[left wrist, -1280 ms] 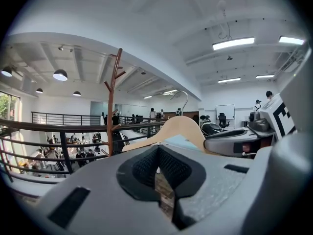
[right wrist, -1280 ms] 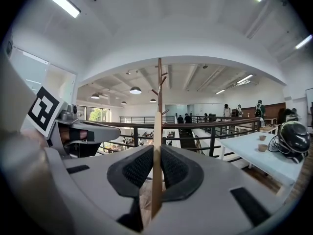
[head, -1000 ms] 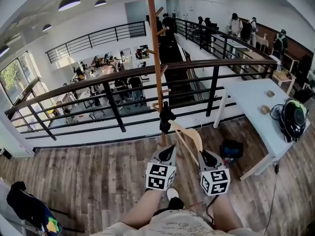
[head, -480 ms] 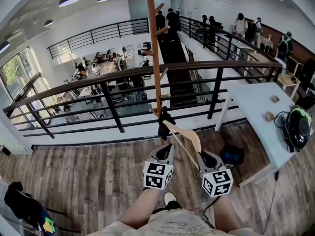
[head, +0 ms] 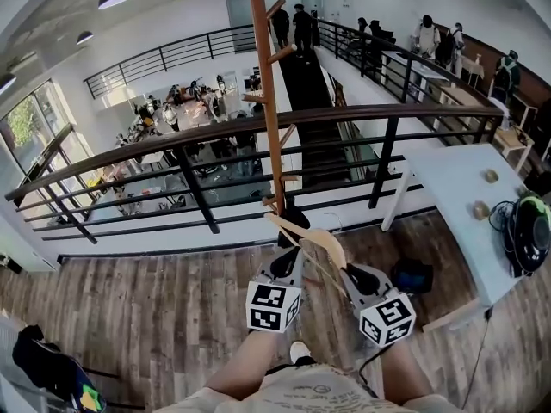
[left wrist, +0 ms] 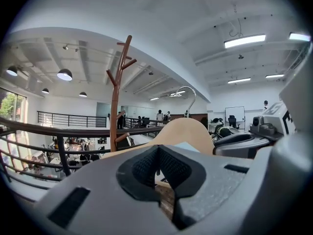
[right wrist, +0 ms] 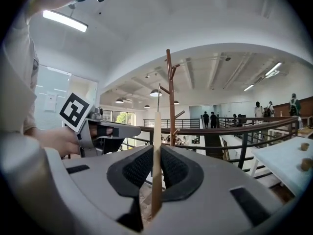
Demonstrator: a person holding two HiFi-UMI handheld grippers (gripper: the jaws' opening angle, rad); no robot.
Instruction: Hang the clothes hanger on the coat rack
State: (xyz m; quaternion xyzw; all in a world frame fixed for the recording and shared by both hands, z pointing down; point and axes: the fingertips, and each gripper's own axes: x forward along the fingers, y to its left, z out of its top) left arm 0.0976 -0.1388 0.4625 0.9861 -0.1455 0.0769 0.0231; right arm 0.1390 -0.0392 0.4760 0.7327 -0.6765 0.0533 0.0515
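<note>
Grips the pale wooden clothes hanger (right wrist: 156,146) edge-on in the right gripper (right wrist: 156,156), fingers (right wrist: 139,168) set narrow on the thin wood. Shows the left gripper (left wrist: 159,153) with fingers (left wrist: 142,168) nearly together, only a slit, nothing made out between them, the curved shoulder just past the tips. Holds the hanger raised, close in front of the brown coat rack (head: 269,101), on no peg, metal hook (left wrist: 188,94) up.

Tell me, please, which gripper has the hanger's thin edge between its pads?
The right gripper: the hanger stands edge-on, clamped between its pads, whereas the left gripper looks at its broad face.
</note>
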